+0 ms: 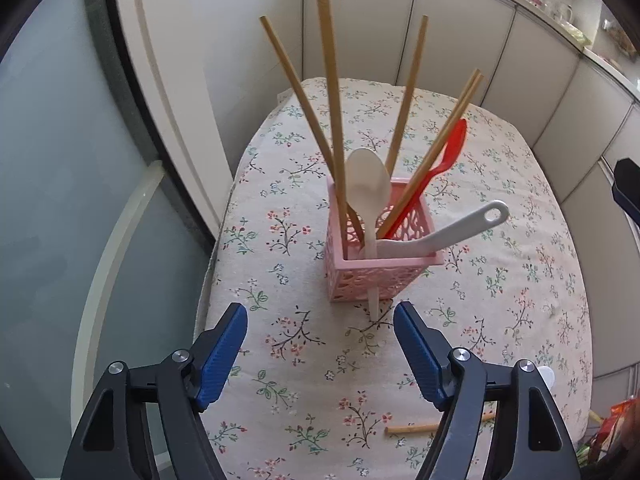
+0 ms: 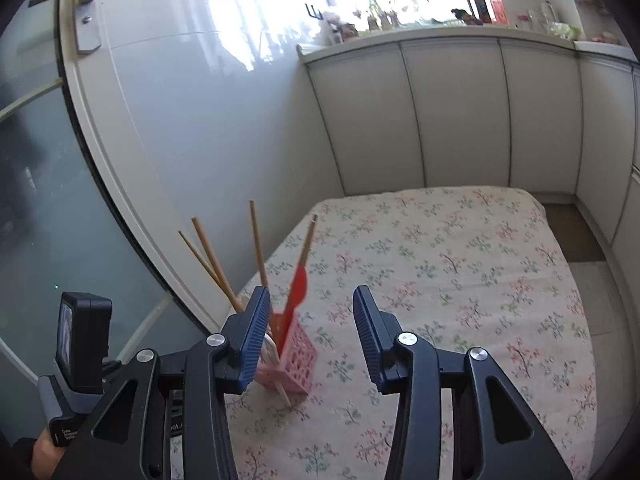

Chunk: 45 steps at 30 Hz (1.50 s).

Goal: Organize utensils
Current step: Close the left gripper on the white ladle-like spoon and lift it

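Utensils point(image 1: 366, 184) upright in pink basket point(image 1: 376, 276); L fingers point(image 1: 320, 344) & R fingers point(image 2: 306, 336) released, nothing between.

In the right wrist view, the right gripper's left finger point(image 2: 252, 336) hides the near side of the pink basket point(image 2: 298, 360) and the lower ends of the chopsticks point(image 2: 256, 248). In the left wrist view, a lone chopstick point(image 1: 412, 428) lying on the cloth runs behind the left gripper's finger point(image 1: 420, 352). The items on the counter point(image 2: 400, 20) are too small and overexposed to identify. A package point(image 1: 618, 424) is cut off by the frame edge.
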Each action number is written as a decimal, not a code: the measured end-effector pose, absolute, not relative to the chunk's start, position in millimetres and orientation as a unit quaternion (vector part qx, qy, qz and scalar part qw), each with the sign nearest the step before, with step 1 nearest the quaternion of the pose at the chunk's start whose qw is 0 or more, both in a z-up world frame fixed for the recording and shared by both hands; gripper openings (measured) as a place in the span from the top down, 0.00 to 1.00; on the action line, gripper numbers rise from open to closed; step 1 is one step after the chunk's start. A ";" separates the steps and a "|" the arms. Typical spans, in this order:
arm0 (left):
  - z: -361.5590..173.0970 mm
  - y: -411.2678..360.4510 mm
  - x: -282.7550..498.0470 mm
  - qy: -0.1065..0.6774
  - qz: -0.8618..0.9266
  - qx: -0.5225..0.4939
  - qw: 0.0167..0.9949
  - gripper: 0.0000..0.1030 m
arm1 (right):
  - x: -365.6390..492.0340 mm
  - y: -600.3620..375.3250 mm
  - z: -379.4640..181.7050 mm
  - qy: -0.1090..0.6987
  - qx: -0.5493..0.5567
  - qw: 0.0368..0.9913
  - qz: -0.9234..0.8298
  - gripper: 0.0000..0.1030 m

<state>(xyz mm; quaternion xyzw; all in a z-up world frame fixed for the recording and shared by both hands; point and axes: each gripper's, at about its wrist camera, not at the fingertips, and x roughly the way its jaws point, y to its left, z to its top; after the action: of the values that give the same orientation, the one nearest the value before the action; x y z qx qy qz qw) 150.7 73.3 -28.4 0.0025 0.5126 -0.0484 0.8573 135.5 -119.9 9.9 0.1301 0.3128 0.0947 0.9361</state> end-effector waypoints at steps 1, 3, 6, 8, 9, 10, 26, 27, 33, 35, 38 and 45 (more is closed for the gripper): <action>-28.5 68.6 148.8 0.513 -0.054 0.006 0.857 0.24 | 129.8 -128.6 9.3 0.321 0.135 0.933 0.087 0.53; -30.3 61.1 145.7 0.517 -0.064 0.011 0.854 0.22 | 119.0 -143.0 5.5 0.341 0.142 0.927 0.070 0.50; -33.9 49.5 140.8 0.525 -0.082 0.021 0.847 0.21 | 107.3 -163.3 -3.6 0.376 0.155 0.912 0.051 0.46; -36.7 42.0 136.6 0.531 -0.097 0.025 0.841 0.21 | 100.2 -174.2 -13.9 0.406 0.170 0.896 0.058 0.42; -38.7 37.3 134.4 0.535 -0.105 0.029 0.838 0.20 | 96.6 -178.6 -19.8 0.419 0.177 0.888 0.060 0.41; -41.5 32.0 132.6 0.539 -0.114 0.033 0.834 0.20 | 93.4 -184.1 -25.8 0.432 0.184 0.881 0.058 0.41; -110.2 -80.6 96.6 0.596 -0.258 0.162 0.743 0.22 | 62.8 -255.4 -95.2 0.559 0.180 0.809 -0.022 0.40; -114.1 -87.4 95.0 0.596 -0.264 0.171 0.739 0.22 | 60.2 -261.0 -96.7 0.562 0.183 0.806 -0.026 0.40; -121.9 -130.0 84.4 0.575 -0.314 0.213 0.725 0.27 | 43.7 -298.3 -98.8 0.559 0.212 0.800 -0.054 0.40; -122.4 -146.4 81.4 0.571 -0.328 0.218 0.720 0.27 | 39.4 -308.3 -96.6 0.553 0.223 0.801 -0.058 0.40; -122.4 -171.0 75.0 0.560 -0.349 0.228 0.716 0.27 | 35.5 -320.5 -95.6 0.548 0.232 0.801 -0.068 0.40; -135.0 -214.3 68.9 0.559 -0.365 0.255 0.699 0.27 | 26.5 -347.3 -100.1 0.544 0.256 0.794 -0.090 0.40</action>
<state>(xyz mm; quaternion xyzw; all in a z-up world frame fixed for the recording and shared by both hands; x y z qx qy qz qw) 68.9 -214.3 -135.0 0.2546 0.5594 -0.3649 0.6994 26.5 -347.3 -100.1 0.2563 0.5444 -0.0898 0.7936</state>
